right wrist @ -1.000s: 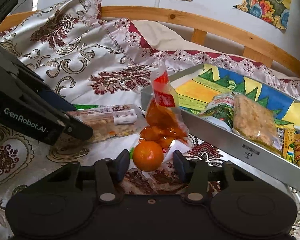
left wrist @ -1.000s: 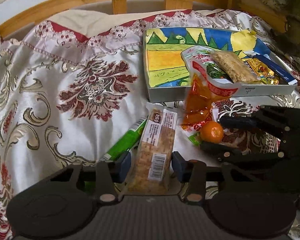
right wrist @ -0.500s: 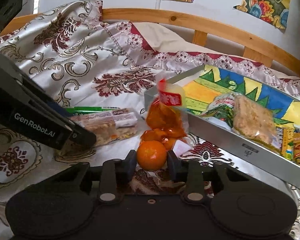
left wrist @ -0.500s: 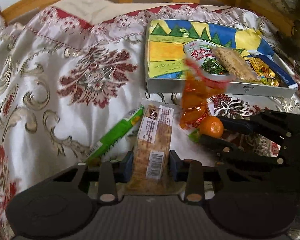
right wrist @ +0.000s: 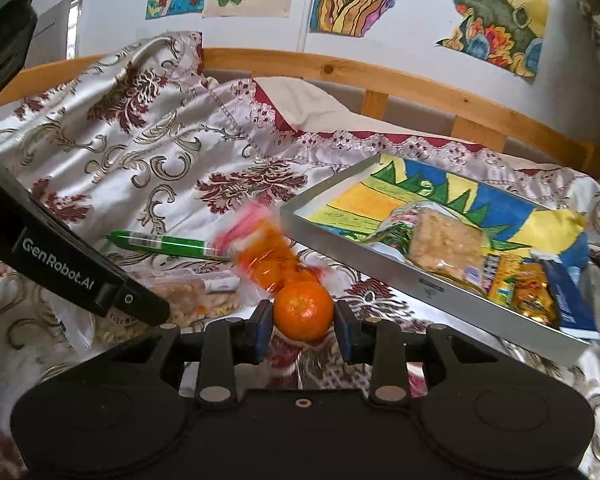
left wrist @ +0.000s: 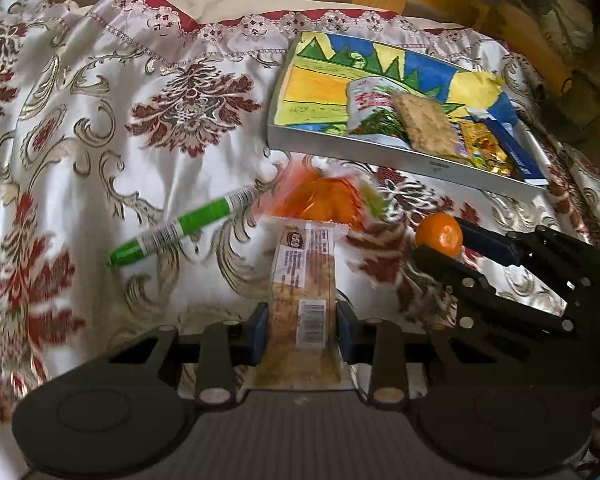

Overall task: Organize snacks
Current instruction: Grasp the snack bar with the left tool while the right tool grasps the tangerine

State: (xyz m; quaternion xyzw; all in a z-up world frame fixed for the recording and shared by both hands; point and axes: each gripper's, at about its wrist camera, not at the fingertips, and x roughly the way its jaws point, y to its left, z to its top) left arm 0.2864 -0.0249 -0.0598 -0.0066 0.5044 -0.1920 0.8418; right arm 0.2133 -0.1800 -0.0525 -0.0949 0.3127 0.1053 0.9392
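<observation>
The left gripper (left wrist: 302, 330) is clamped narrowly on a clear-wrapped cereal bar (left wrist: 300, 276), and the right gripper (right wrist: 302, 330) is pinched tight around a mandarin orange (right wrist: 303, 311). Just beyond them, at twelve o'clock, an orange snack pouch (right wrist: 266, 258) lies blurred on the patterned bedspread (left wrist: 100, 128), with a green pen-like stick (left wrist: 176, 230) at ten o'clock. At two o'clock sits a shallow grey tray (right wrist: 384, 268) lined with a colourful drawing, holding several snack packets (right wrist: 446, 248).

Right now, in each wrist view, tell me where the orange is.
Left wrist view: orange at right of middle, pinched in the right gripper.
Right wrist view: bottom middle, between its fingers.
Shared landmark: the tray, beyond it, to its right.
</observation>
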